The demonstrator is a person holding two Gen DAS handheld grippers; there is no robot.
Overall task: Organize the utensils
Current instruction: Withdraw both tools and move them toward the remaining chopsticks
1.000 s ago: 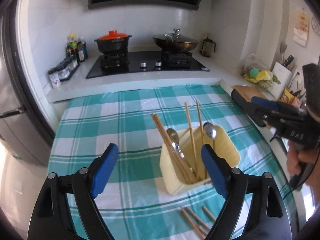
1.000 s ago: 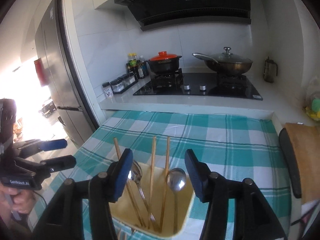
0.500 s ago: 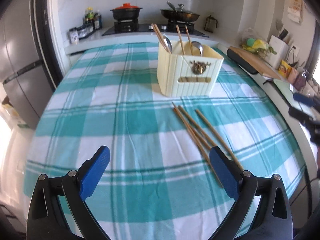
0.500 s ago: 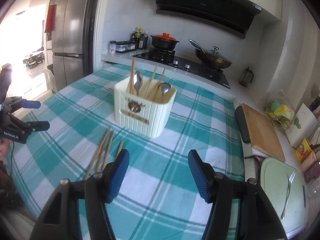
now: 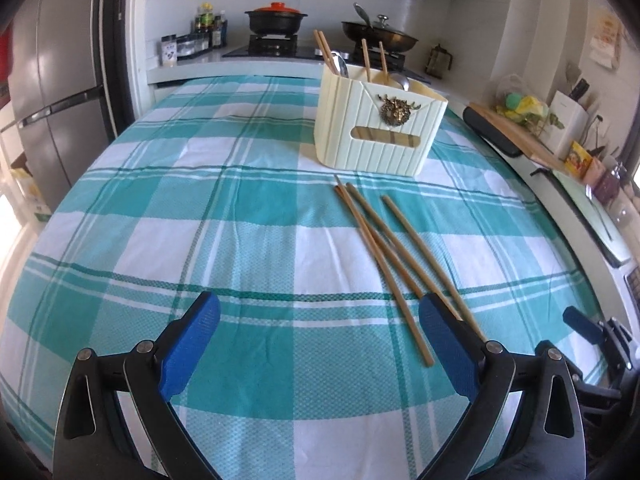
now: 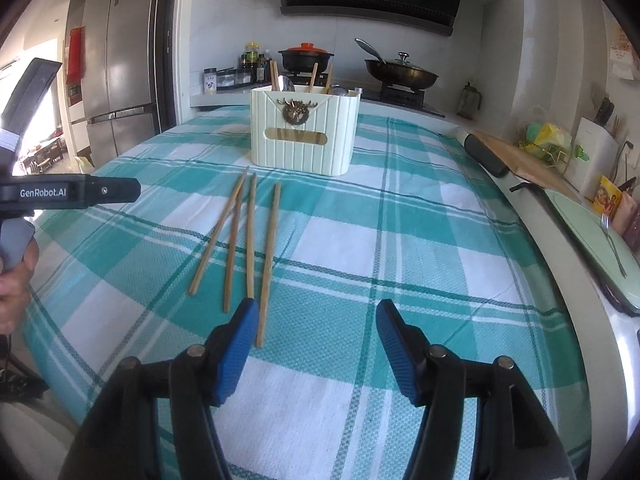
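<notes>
- Four chopsticks lie loose on the tabletop, just before the holder.
- Both grippers have pulled back from the holder, dropping low.
- Left gripper fingers wide, empty; right gripper partly open, empty, beside the nearest stick.

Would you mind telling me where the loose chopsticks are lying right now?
The loose chopsticks lie flat on the checked tablecloth, just in front of the cream utensil holder. In the right wrist view they sit left of centre.
</notes>
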